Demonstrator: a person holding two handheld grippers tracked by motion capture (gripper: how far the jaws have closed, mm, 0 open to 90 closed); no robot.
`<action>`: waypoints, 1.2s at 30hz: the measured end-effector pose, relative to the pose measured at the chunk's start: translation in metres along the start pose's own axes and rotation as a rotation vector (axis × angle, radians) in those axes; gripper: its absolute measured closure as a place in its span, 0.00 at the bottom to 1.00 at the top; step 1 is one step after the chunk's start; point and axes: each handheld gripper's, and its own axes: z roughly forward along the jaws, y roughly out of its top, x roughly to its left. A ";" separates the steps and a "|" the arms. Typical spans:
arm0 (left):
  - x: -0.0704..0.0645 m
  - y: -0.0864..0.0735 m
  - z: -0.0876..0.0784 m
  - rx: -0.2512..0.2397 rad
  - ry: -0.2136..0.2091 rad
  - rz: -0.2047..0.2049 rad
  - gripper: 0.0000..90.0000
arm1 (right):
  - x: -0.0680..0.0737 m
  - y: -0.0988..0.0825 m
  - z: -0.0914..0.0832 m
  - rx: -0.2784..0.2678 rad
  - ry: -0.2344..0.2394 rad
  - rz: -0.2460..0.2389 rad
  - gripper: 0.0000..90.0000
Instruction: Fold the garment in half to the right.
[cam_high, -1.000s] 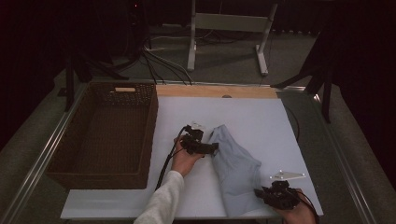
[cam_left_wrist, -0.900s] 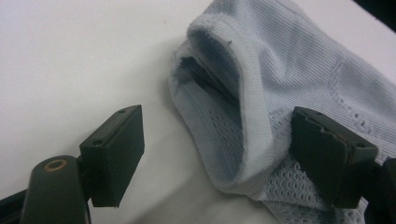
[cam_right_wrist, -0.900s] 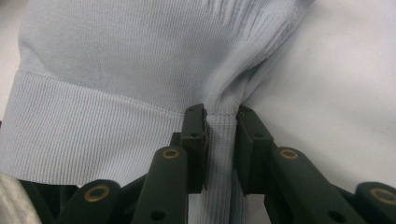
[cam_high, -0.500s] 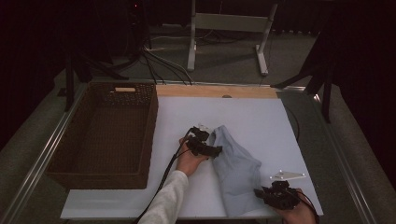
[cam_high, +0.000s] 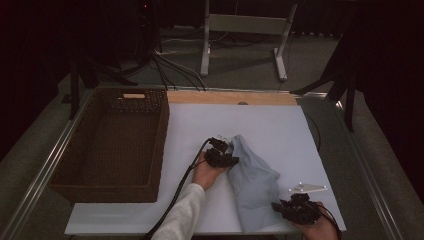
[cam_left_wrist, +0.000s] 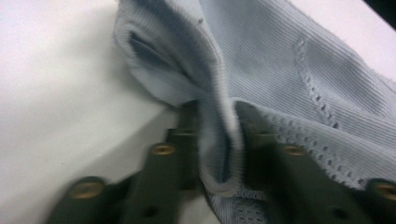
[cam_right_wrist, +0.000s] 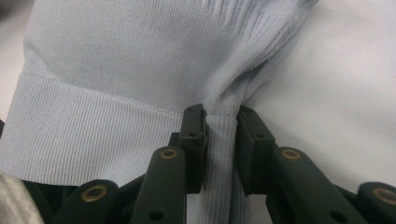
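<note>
Left gripper (cam_high: 226, 156) has just closed on the pale-blue garment (cam_high: 252, 182); right gripper (cam_high: 287, 207) pinches its hem near the desk's (cam_high: 280, 125) front edge; folding remains.

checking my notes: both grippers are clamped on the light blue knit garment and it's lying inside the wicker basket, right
Not quite. Both the left gripper and right gripper are clamped on the light blue knit garment, but the high view shows it lying on the white table, beside the wicker basket.

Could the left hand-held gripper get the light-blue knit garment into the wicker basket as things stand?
Probably not yet. The left hand-held gripper has just closed on the light-blue knit garment, and the white tabletop toward the wicker basket is free, but the right hand-held gripper pinches its ribbed hem.
</note>
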 end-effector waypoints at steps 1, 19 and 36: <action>0.000 0.000 0.000 0.003 0.001 -0.003 0.89 | 0.000 0.000 0.000 -0.001 0.002 0.000 0.82; 0.004 0.008 -0.029 -0.064 -0.019 -0.012 0.94 | 0.003 0.003 0.005 0.027 -0.028 0.001 0.50; 0.006 0.013 -0.044 -0.094 -0.012 -0.018 0.94 | 0.005 0.007 0.005 0.049 0.038 0.107 0.87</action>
